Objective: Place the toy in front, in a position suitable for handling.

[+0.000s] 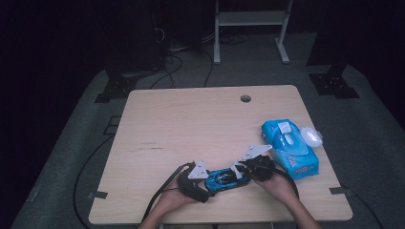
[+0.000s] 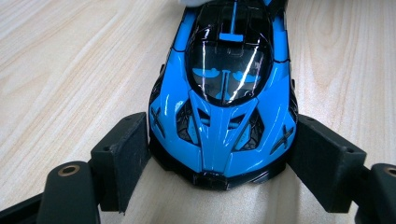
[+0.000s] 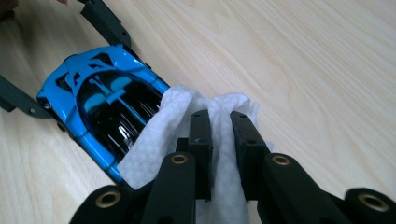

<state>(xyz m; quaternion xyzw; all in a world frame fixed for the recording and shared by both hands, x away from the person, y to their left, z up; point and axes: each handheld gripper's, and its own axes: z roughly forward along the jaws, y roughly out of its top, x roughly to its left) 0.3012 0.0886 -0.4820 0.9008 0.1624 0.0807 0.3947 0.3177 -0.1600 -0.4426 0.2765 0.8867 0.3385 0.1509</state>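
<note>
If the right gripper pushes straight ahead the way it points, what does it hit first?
Probably the blue toy car: the right gripper, shut on the white wet wipe, already aims at its rear end.

A glossy blue toy car [image 2: 223,100] with a black canopy stands on its wheels near the table's front edge — nose clamped between two black pads. A white textured wipe [image 3: 163,130] — crumpled, pinched — lies over its rear.
</note>
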